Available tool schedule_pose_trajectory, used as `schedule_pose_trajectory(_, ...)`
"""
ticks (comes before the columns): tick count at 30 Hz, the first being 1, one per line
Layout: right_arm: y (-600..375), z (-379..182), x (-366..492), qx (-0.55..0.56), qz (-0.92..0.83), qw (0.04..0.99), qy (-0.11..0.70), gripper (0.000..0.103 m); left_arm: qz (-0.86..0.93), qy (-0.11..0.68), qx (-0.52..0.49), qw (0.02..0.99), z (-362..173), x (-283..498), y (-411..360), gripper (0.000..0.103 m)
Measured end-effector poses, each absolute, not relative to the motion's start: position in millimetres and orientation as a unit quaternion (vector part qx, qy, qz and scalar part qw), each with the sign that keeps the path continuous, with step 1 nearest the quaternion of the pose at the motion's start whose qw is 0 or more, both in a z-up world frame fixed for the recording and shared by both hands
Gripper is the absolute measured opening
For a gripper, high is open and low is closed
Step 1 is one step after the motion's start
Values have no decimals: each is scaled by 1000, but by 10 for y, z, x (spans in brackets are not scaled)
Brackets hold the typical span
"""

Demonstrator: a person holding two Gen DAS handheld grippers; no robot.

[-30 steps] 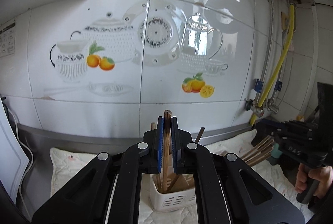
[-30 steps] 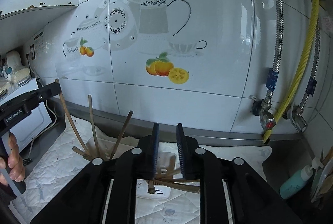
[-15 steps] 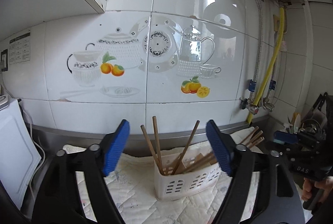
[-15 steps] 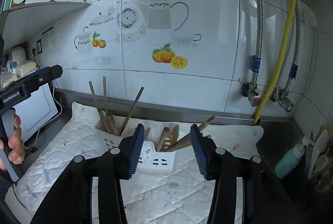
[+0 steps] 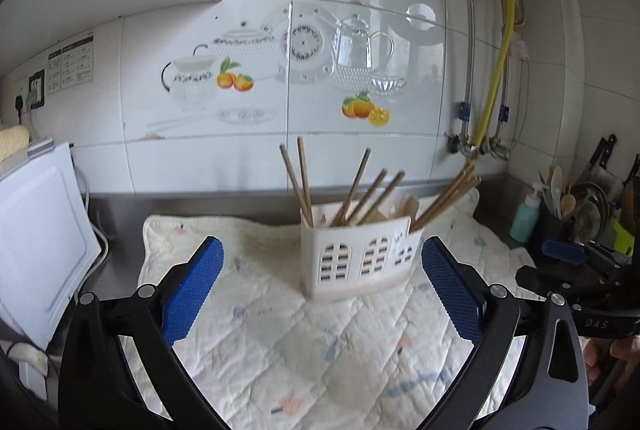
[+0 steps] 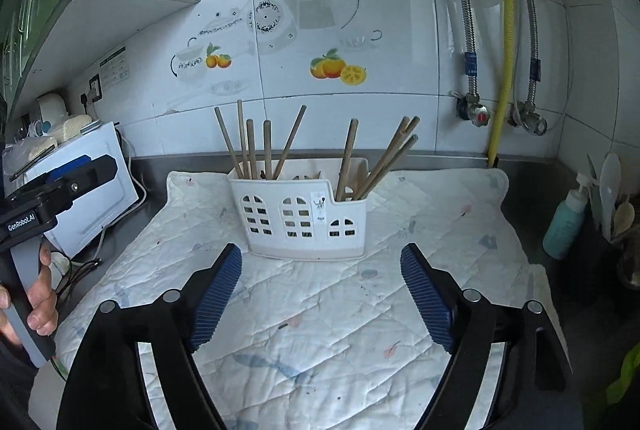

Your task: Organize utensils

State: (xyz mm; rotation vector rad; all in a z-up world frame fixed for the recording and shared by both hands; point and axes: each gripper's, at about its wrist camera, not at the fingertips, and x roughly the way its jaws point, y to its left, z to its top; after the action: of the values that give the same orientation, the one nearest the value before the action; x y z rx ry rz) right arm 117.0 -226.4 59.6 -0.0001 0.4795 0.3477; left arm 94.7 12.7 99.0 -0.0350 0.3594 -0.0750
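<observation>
Two tools hang over the quilted mat on the table; the left tool and right tool have just been opening, and both stand apart with nothing between them. Toward the mat's back edge stands the white holder, chopsticks upright in its left compartment, more leaning right; spoons possibly between. Chopsticks look light, stiff, smooth, likely slippery: pinch mid-shaft.
</observation>
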Motion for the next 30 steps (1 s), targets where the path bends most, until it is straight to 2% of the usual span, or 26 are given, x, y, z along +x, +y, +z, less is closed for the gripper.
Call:
schedule_pose_trajectory(4,-2299,450,985,12,163,956,246,85,-24,190,-28,981,853,762,169,98)
schedule_pose_trajectory(5,-2308,415,946,15,160,955,250,89,-24,195,-31,980,825,727,185,98)
schedule_pose_trajectory(16,-2218,281,566,-14,125,962,241,93,6,215,-63,975,600,386,444,98)
schedule_pose_trajectory(24,-2178,257,432,-16,126,962,242,93,49,220,-35,974,532,173,555,98)
schedule_pose_trajectory(30,-2194,298,398,-8,127,963,239,94,33,214,-50,975,525,57,622,98)
